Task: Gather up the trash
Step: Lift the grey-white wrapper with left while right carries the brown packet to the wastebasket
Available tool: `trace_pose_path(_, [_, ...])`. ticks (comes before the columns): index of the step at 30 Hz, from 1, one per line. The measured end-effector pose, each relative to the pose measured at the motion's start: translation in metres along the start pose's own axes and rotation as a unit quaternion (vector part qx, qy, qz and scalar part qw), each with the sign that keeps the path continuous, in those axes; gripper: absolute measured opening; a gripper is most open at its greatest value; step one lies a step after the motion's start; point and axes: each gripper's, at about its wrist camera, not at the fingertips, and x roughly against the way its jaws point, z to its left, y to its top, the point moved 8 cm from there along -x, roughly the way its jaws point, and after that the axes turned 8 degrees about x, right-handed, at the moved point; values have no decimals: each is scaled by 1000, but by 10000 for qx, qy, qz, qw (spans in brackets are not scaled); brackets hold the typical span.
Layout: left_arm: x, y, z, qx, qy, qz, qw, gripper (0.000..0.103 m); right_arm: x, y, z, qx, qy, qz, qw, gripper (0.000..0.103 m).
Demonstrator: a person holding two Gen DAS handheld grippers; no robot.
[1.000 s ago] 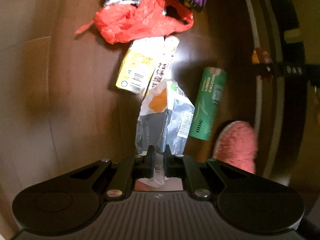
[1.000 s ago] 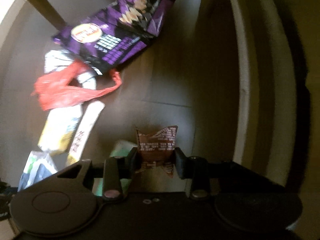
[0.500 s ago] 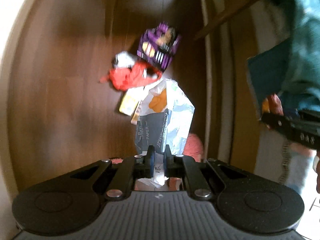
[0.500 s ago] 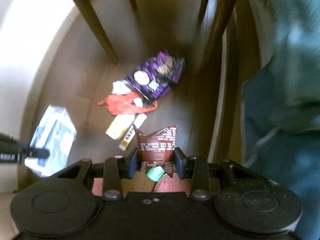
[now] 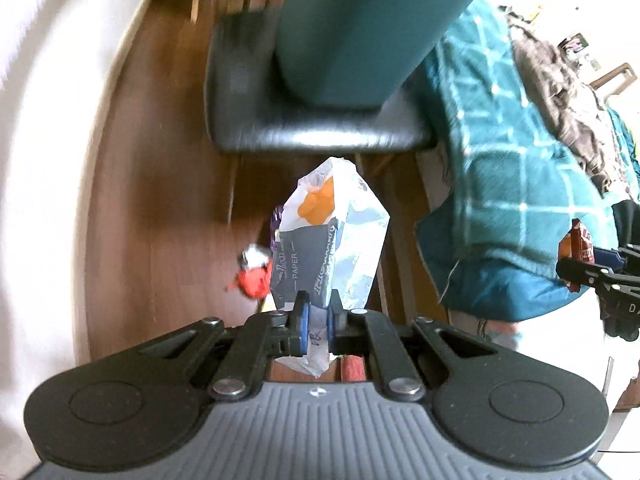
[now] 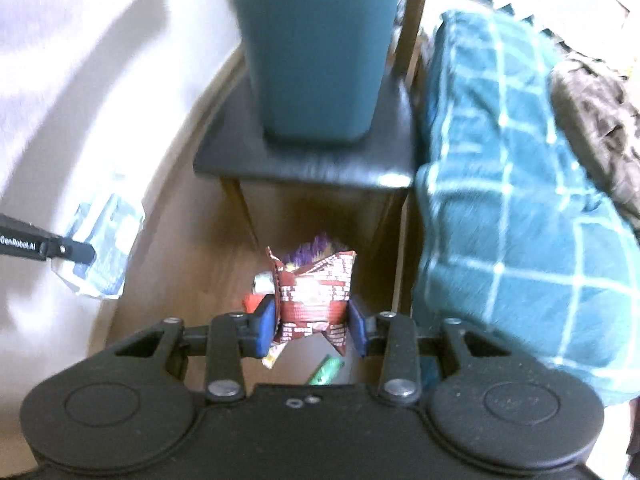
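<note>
While both hands are up off the floor, the left gripper point(image 5: 317, 314) pinches a white bag point(image 5: 334, 240) and the right gripper point(image 6: 312, 330) squeezes a red wrapper point(image 6: 316, 292). Lift each over the far blue bin point(image 6: 316, 52) (on the chair point(image 6: 304, 168)) before letting go.
</note>
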Motion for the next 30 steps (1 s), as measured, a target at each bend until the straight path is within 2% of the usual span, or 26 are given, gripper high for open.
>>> trace_pose_path(3, [27,13,-13,2,-134,-170,9998,8,29,13,-6,-127,-28,-180,9998,37])
trace_pose_path(10, [72,50,-47,-308,-233,-523,9979,8,56,49,-20,-62,-263,-564,9980,37])
trace_pose_path(14, [93,87,-71,-351,-260,-839,9955,8,73,87,-29,102,-261,-916,9954,37])
trace_pose_path(19, [116,152,-106,-379,-243,-1361,9897,8,83,148,-40,510,-94,-1334,9897,37])
trace_pose_path(24, [116,223,-138,-300,72,-1699,9850,8,64,213,-54,1136,64,-1592,9807,37])
trace_pose_path(30, [75,301,-162,-29,518,-1608,9856,8,24,284,-59,1768,289,-1668,9696,37])
